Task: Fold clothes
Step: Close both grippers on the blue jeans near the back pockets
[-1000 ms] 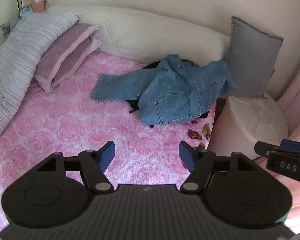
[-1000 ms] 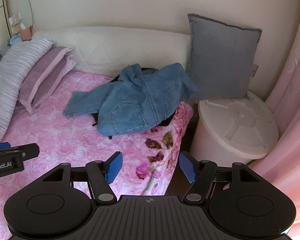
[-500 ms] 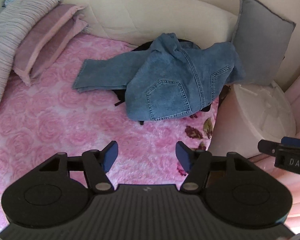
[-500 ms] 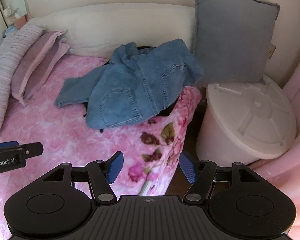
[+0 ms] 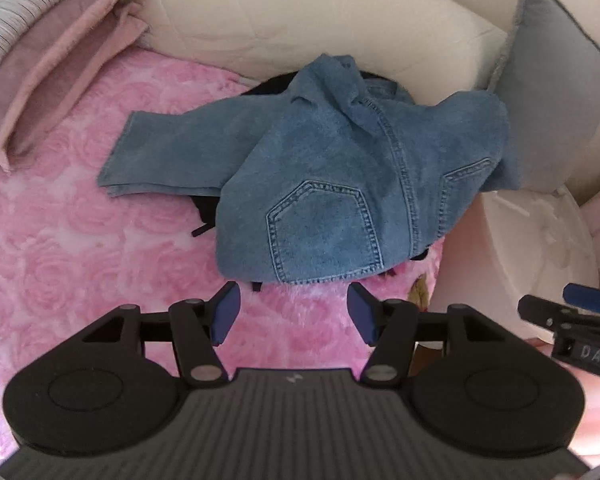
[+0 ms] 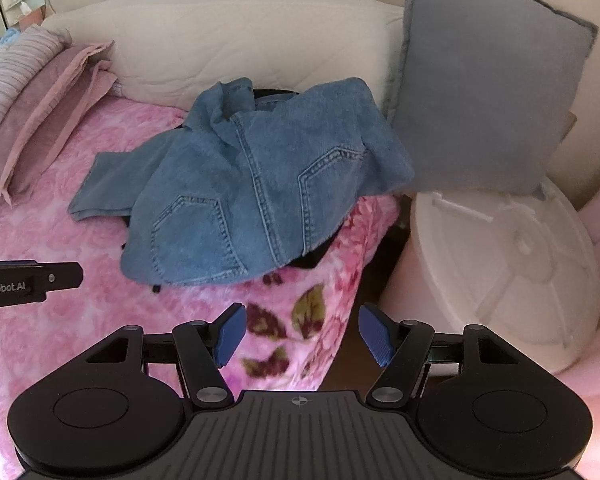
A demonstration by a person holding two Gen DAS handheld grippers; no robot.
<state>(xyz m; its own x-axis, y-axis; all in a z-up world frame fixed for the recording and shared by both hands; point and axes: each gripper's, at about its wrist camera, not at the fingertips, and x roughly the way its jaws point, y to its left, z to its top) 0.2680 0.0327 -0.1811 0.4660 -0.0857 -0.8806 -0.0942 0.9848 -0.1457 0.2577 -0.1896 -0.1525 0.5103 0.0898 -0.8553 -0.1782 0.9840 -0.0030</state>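
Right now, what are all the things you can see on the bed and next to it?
jeans: one, blue denim, crumpled on the bed, back pockets up
black thing: one, mostly hidden under the jeans, cannot tell what it is
blanket: one, pink with roses, covering the bed
pillows: two, dusty pink, stacked at the bed's left end
striped cover: one, grey, beside the pillows
cushion: one, grey, upright against the wall
bin: one, white, lidded, beside the bed
left claw: one, black with blue pads, open, empty
right claw: one, same colours, open, empty
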